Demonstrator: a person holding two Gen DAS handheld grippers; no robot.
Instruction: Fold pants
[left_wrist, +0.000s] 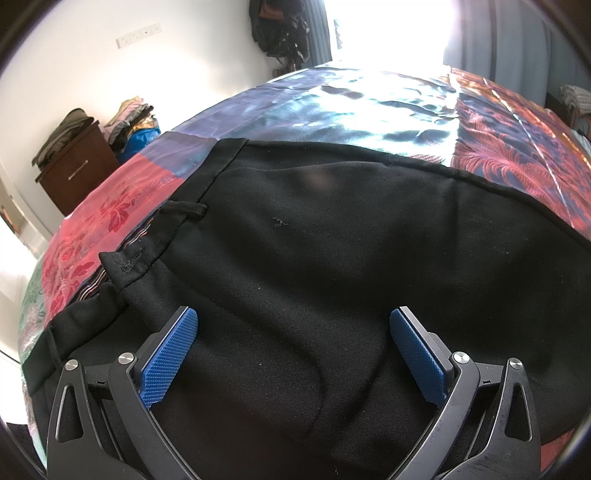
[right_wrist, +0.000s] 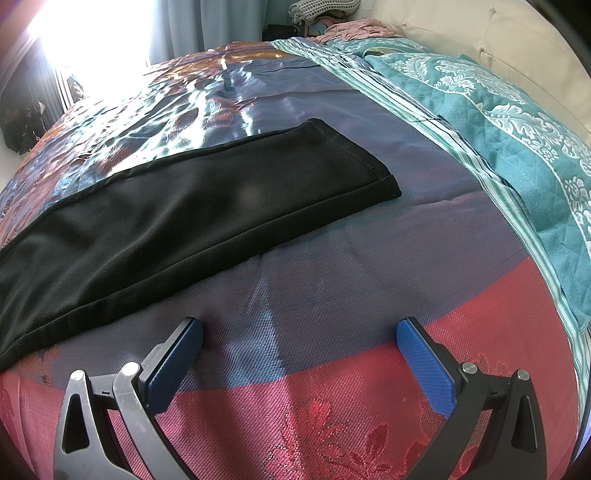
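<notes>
Black pants (left_wrist: 332, 240) lie flat on a shiny patchwork bedspread (left_wrist: 369, 99). In the left wrist view the waistband with a belt loop (left_wrist: 184, 212) is at the left. My left gripper (left_wrist: 293, 321) is open, just above the upper part of the pants. In the right wrist view the pant legs (right_wrist: 166, 218) stretch from the left to a hemmed cuff (right_wrist: 354, 158) near the middle. My right gripper (right_wrist: 299, 332) is open over bare bedspread (right_wrist: 332, 295), in front of the legs and not touching them.
A teal quilted blanket (right_wrist: 498, 122) and striped sheet lie along the right side of the bed, with a cream headboard (right_wrist: 498, 33) behind. A brown cabinet (left_wrist: 74, 166) with piled clothes stands left of the bed. A bright window (left_wrist: 388, 29) is beyond.
</notes>
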